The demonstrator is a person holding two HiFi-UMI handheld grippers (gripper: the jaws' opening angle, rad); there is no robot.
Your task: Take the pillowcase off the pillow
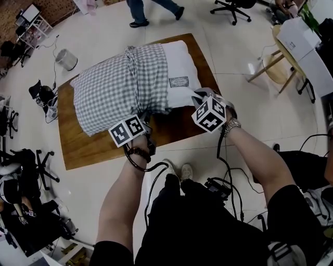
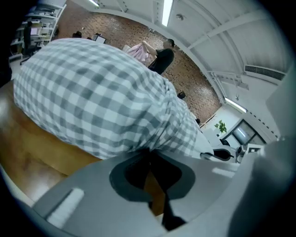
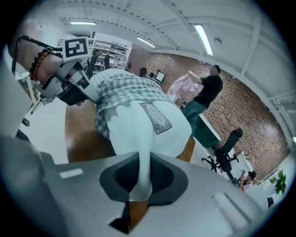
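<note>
A pillow lies on a wooden board (image 1: 88, 145) on the floor. Its grey-and-white checked pillowcase (image 1: 119, 88) covers the left part, bunched near the middle. The bare white pillow (image 1: 179, 65), with a printed label, sticks out at the right. My left gripper (image 1: 147, 117) is shut on the pillowcase's (image 2: 92, 102) near edge; in the left gripper view the checked cloth is pinched where the jaws meet (image 2: 149, 155). My right gripper (image 1: 197, 97) is shut on the white pillow's (image 3: 138, 129) near corner, a fold of it running down between the jaws (image 3: 141, 159).
A white bin (image 1: 66, 58) stands on the tiles left of the board. Office chairs and cables lie at the left edge. A wooden table (image 1: 281, 62) is at the right. A person (image 1: 151, 10) walks beyond the board. My shoes (image 1: 177, 170) are just behind it.
</note>
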